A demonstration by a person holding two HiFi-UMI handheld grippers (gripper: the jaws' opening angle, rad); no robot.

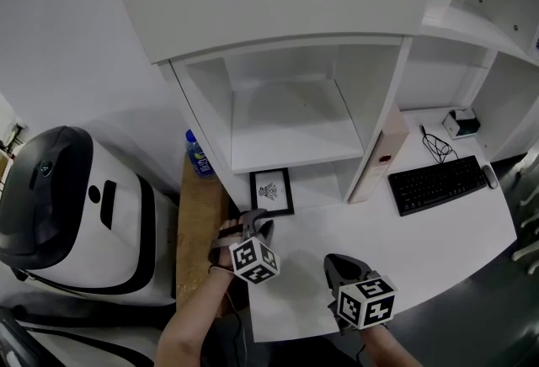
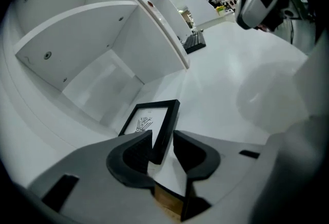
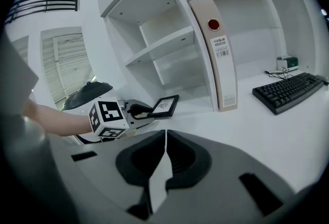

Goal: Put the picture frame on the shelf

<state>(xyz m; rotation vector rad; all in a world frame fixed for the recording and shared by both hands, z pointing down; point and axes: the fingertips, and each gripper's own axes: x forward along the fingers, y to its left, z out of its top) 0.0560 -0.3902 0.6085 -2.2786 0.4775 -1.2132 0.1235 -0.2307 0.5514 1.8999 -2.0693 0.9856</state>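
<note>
The picture frame (image 1: 272,191) is at lower centre of the head view, just in front of the open shelf (image 1: 290,142). My left tool (image 1: 258,227) has its jaws clamped on the frame's near edge. The right gripper view shows the frame tilted, far edge up. My right tool (image 1: 340,266) is closed on nothing, at lower right over the tabletop (image 1: 446,226).

Procedure, as I judge it:
1. Grip firmly.
2. Lift the frame clear of the tabletop.
3. Level the frame.
4. Set it well inside the shelf before releasing.

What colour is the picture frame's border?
Black. The picture frame shows best in the left gripper view.
</note>
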